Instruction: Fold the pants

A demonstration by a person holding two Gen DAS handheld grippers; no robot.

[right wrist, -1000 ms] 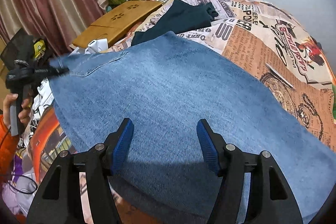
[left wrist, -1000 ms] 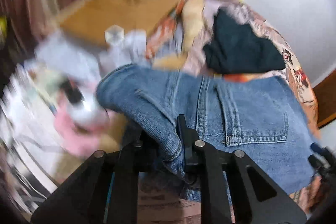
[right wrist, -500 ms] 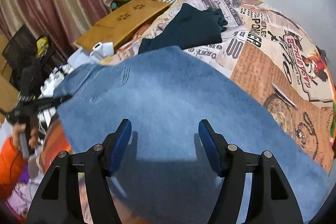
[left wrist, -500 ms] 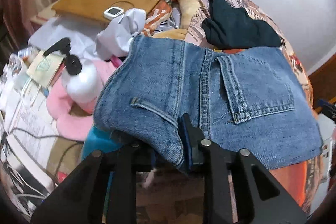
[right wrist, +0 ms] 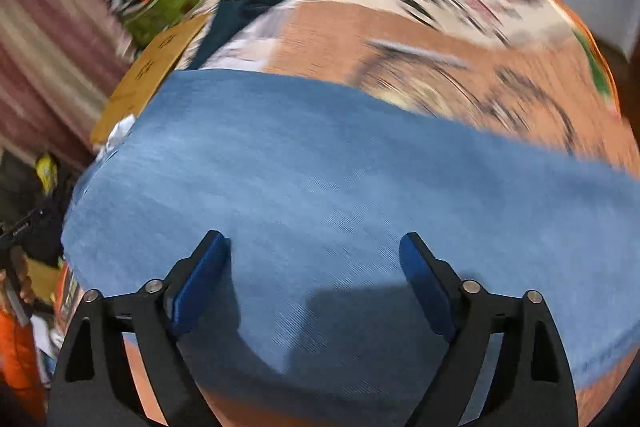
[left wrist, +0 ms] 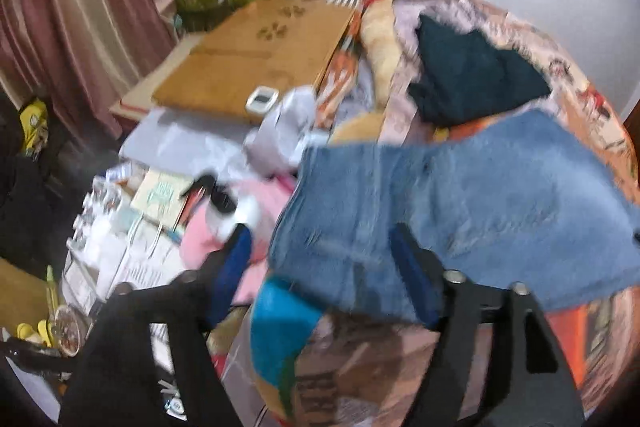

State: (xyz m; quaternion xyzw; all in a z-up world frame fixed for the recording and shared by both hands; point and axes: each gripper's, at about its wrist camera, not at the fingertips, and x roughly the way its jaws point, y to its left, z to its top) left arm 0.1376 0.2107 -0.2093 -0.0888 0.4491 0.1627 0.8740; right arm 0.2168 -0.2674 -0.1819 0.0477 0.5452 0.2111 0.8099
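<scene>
Now the left gripper [left wrist: 320, 251] stands wide apart and empty, with the folded jeans [left wrist: 460, 211] lying from its centre out toward three o'clock on the patterned bedspread [left wrist: 592, 99]. The right gripper [right wrist: 314, 259] is likewise spread, hovering over the denim without pinching it. The fold's edge sits near the bed's side at nine o'clock, so a careless nudge could probably drag it off into the clutter.

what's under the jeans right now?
The jeans lie on the printed bedspread, which shows past their far edge and below their near edge. Whatever sits directly beneath the denim is covered. Both grippers are open.
</scene>
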